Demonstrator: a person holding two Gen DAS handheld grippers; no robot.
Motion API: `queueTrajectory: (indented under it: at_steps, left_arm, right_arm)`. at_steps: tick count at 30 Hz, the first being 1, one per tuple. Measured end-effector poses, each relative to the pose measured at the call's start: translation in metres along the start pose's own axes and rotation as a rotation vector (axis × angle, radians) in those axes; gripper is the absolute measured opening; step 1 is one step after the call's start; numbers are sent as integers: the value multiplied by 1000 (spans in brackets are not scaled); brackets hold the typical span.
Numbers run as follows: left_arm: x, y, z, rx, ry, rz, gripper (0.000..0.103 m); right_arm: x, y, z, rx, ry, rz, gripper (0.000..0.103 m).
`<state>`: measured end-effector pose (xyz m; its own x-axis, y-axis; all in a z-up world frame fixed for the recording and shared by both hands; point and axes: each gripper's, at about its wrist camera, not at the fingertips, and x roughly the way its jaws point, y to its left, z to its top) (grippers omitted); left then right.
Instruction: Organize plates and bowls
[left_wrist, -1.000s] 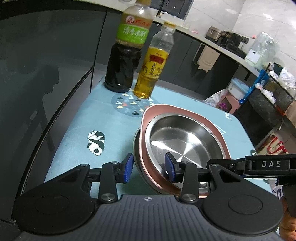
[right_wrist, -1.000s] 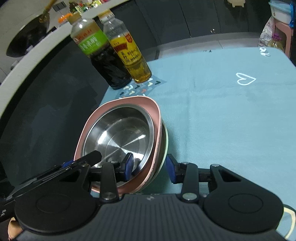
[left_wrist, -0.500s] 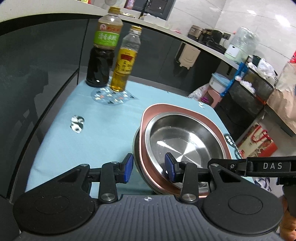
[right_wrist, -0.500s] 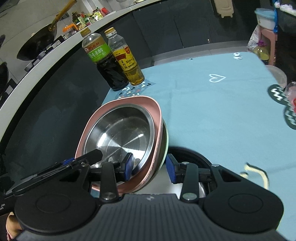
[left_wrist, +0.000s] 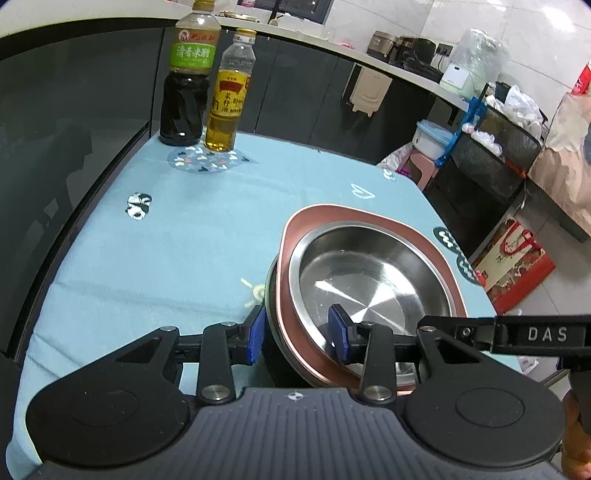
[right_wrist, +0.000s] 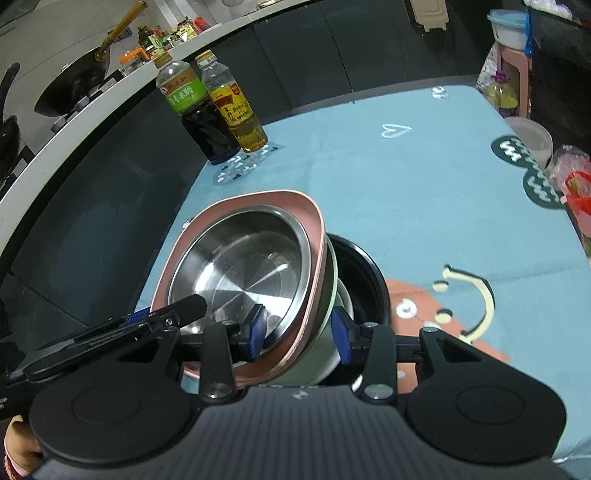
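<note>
Stacked bowls (left_wrist: 369, 280) gripped at opposite rims by both claws.

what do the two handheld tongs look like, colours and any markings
Both the left tongs and right tongs are matte black plastic with a ribbed grey body, round black discs at each side, silver screws and blue fingertip pads. One finger reads "DAS" in white. No cables show; bare skin only at the frame edges.
</note>
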<state>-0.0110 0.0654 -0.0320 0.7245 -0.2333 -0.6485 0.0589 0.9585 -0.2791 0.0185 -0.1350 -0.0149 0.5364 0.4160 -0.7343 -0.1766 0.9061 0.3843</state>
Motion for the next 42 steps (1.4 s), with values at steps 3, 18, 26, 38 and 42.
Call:
queueTrajectory:
  at_steps: [3,18,26,38,42]
  left_arm:
    - [-1,-3,-4,9,10,4,35]
    - [1,-1,-5,-9,19,-11,35]
    - [6,-3,-8,-5,45,-7,35]
    - [7,2,-4,1,57,-56,35]
    - [1,1,-4,16,33,-67,36]
  right_arm:
    - [-3,-5,-6,11,-5,0,36]
    - [-7,-5,-11,27,-23,-9,36]
    - [-2,-9,-13,43,-11,-15,36]
    - [-5,-22,-17,83,-28,-5,45]
    - [-4,-25,-17,96,-28,-4,49]
